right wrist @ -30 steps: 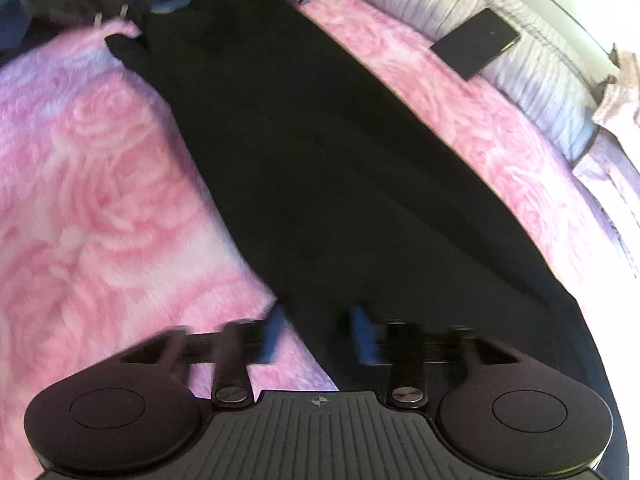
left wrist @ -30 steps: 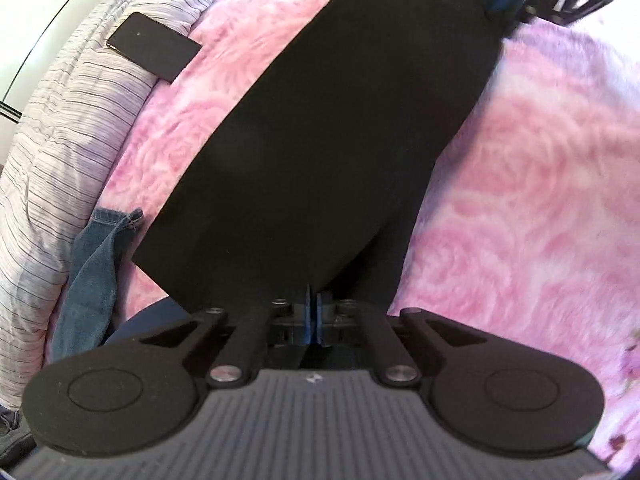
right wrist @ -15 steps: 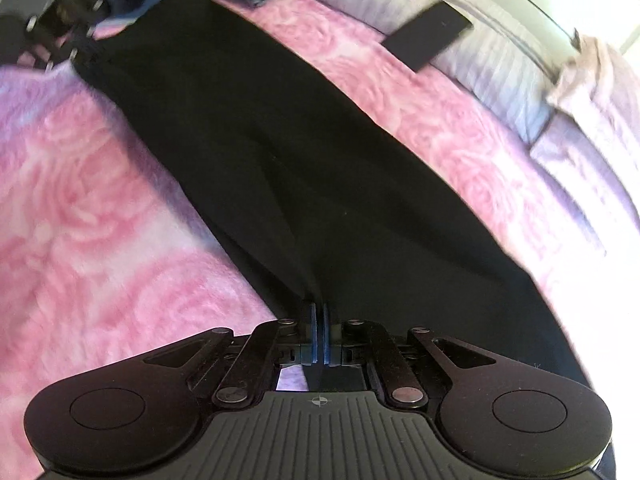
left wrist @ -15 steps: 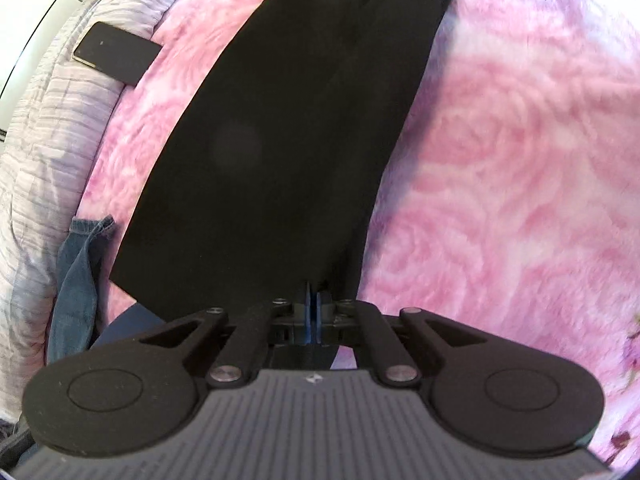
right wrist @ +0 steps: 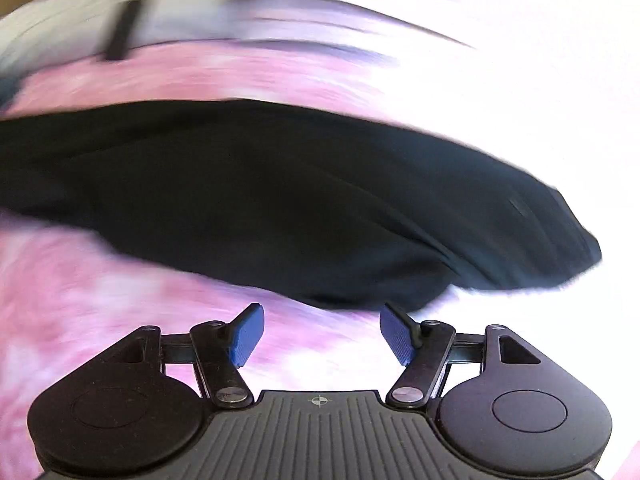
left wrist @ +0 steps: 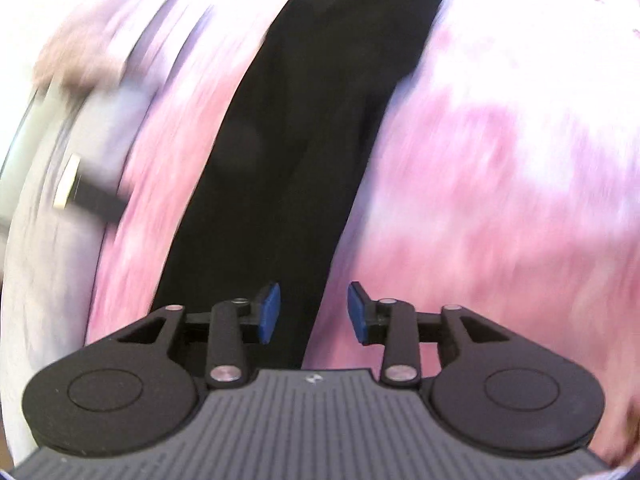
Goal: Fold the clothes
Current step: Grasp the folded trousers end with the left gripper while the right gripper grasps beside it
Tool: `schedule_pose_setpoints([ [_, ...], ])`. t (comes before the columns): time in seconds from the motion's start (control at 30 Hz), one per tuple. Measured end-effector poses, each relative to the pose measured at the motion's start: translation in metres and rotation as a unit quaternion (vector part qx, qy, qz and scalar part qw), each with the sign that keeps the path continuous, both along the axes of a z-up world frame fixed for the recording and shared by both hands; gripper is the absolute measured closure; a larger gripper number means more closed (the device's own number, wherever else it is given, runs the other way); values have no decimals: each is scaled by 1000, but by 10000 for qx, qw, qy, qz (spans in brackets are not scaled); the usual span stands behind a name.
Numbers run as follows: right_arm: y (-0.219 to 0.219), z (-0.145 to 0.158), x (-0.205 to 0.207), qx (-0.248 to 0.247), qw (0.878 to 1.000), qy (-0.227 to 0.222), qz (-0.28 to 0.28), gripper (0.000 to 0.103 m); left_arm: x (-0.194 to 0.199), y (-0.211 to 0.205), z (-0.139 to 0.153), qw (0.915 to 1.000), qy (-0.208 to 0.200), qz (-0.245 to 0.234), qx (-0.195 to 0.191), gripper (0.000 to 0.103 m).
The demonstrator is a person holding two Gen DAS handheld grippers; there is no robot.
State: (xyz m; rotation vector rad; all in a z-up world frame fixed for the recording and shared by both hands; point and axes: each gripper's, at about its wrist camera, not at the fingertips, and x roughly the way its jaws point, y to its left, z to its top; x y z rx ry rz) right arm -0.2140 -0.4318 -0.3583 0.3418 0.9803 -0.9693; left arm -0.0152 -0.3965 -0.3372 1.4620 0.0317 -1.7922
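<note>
A long black garment (left wrist: 312, 128) lies stretched on the pink rose-patterned blanket (left wrist: 500, 200). In the left wrist view it runs away from my left gripper (left wrist: 314, 312), which is open and empty over the garment's near end. In the right wrist view the garment (right wrist: 280, 200) lies crosswise as a dark band. My right gripper (right wrist: 322, 334) is open and empty, just short of the garment's near edge. Both views are motion-blurred.
A black flat phone-like object (left wrist: 96, 200) lies on the grey striped bedding (left wrist: 48, 260) at the left; it also shows in the right wrist view (right wrist: 122, 30). A beige cloth (left wrist: 76, 64) sits at the far left.
Both grippers have opened and let go of the black garment. Both have swung fast; the right one now faces the garment side-on, with the garment lying flat on the blanket.
</note>
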Motion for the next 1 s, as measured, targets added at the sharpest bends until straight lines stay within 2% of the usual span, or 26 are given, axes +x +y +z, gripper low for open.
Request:
schedule_pose_setpoints([
  [0.1, -24, -7, -33, 244, 9966, -363, -702, 35, -63, -22, -8, 9973, 219, -682, -133, 65],
  [0.2, -31, -9, -47, 340, 9933, -617, -916, 35, -122, -39, -17, 9890, 317, -1414, -287, 57],
  [0.33, -40, -10, -60, 544, 9863, -1158, -1044, 35, -175, -69, -37, 9837, 311, -1762, -187, 56],
  [0.37, -41, -10, -62, 593, 9840, -1300, -1061, 35, -181, -78, -41, 9839, 307, -1759, -122, 56],
  [0.4, -43, -11, -65, 646, 9817, -1434, -1076, 35, -187, -87, -44, 9840, 303, -1756, -58, 68],
  [0.43, -46, -12, -66, 706, 9794, -1552, -1084, 35, -193, -96, -48, 9841, 299, -1752, 6, 92],
  [0.47, -50, -13, -66, 757, 9773, -1651, -1088, 35, -196, -105, -46, 9847, 340, -1706, 65, 98],
  [0.63, -69, -19, -73, 848, 9676, -2045, -1209, 35, -174, -144, -6, 9906, 874, -1042, 150, 100],
  [0.73, -78, -27, -74, 896, 9643, -2137, -1282, 35, -164, -165, 11, 9907, 1110, -765, 199, 100],
  [0.8, -85, -32, -70, 902, 9628, -2184, -1309, 35, -165, -172, 16, 9905, 1142, -736, 190, 101],
  [0.97, -96, -37, -66, 605, 9678, -1981, -1428, 37, -170, -171, 17, 9906, 1076, -830, 139, 101],
  [1.0, -98, -36, -68, 506, 9679, -1922, -1537, 47, -170, -169, 17, 9905, 1057, -868, 126, 101],
])
